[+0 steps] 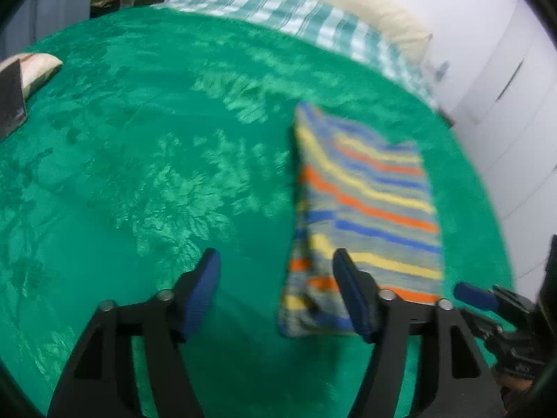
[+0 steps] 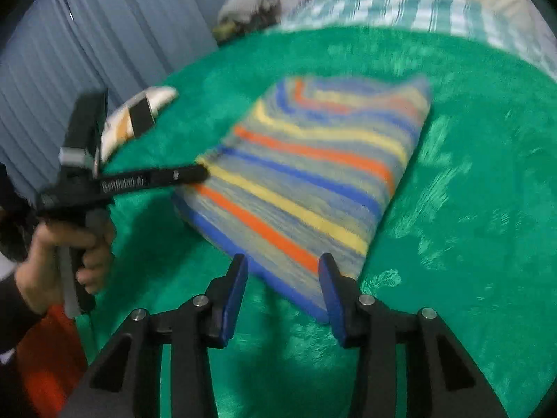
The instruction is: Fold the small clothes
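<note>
- Striped cloth (image 1: 365,209): folded into a rough rectangle, lying flat on the green blanket (image 1: 139,174) that covers the bed; bands of orange, yellow, blue on grey-blue. In the right wrist view the same cloth (image 2: 313,174) sits centre frame, one corner toward the camera.
- Your left tongs (image 1: 276,289): blue pads apart, nothing between them. The right-hand pad overlaps the cloth's near edge in the left wrist view; contact can't be told. Seen from the right wrist cam, the left tongs (image 2: 203,173) point at the cloth's left corner, tip at or just beside the edge; blur hides whether it touches.
- Your right tongs (image 2: 283,291): pads apart, empty, poised just beside the cloth's near corner, w/ that corner showing in the gap between them. In the left wrist view only one blue pad of the right tongs (image 1: 475,296) shows, at far right, near the cloth's near-right corner.
- Your left hand (image 2: 69,254): wrapped round the grip of the left tool, dark sleeve at the wrist.
- Checked sheet (image 1: 278,14): teal and white, along the far side of the bed, beyond the blanket.
- Cream pillow (image 1: 348,3): behind the checked sheet, by the white wall.
- Small patterned cushion (image 2: 139,118): on the blanket's left edge, well apart from the cloth.
- Blue-grey curtain (image 2: 104,41): hangs behind the bed, left side.
</note>
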A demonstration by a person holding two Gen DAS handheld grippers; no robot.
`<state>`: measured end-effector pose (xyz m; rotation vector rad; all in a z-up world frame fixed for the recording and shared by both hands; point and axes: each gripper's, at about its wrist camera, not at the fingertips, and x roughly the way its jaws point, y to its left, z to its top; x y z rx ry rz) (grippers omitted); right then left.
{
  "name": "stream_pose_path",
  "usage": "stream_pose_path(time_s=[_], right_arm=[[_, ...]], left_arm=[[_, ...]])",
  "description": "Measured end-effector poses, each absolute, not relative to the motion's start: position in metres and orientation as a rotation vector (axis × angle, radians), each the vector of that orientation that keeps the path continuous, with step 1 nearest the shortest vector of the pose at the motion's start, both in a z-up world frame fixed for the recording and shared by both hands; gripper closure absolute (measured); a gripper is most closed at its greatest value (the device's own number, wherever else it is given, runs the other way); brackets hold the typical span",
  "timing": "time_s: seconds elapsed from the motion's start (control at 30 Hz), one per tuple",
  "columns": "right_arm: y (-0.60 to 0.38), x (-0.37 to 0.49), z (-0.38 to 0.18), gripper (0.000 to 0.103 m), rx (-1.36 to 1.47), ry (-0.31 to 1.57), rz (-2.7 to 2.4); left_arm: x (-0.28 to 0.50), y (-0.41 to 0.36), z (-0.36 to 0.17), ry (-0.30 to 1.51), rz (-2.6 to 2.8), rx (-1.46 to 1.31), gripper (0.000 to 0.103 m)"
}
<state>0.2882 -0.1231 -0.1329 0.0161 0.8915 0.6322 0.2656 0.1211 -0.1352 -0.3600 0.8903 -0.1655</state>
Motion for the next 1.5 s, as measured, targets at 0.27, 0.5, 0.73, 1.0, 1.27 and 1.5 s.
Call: stream_pose_path(time_s=[0.27,0.5,0.73,1.0,1.27,1.5], right_arm=[[-0.123,0.285,-0.179,0.058,0.016,1.002,0.562],[-0.158,0.213,-0.154,0.031,0.032,0.902,0.431],[-0.181,0.152,-0.165,0.010,-0.030,0.833,0.191],[-0.196,0.150,-0.203,0.000,-0.063,0.838,0.076],[-0.195,0.156,-0.209,0.000,-0.082,0.848,0.074],[-0.197,0.153,-0.210,0.000,-0.063,0.848,0.085]], left_arm=[[0.269,0.143,-0.164,1.030,0.027,-0.325,0.054],[0.176,0.138,-0.133,0.928,-0.119,-0.293,0.021],[0.154,0.062,-0.164,0.924,-0.185,-0.104,0.010],[0.147,0.044,-0.194,0.899,-0.154,0.057,0.001],[0.147,0.044,-0.200,0.885,-0.159,0.048,0.001],[0.151,0.043,-0.204,0.870,-0.170,0.039,0.001]])
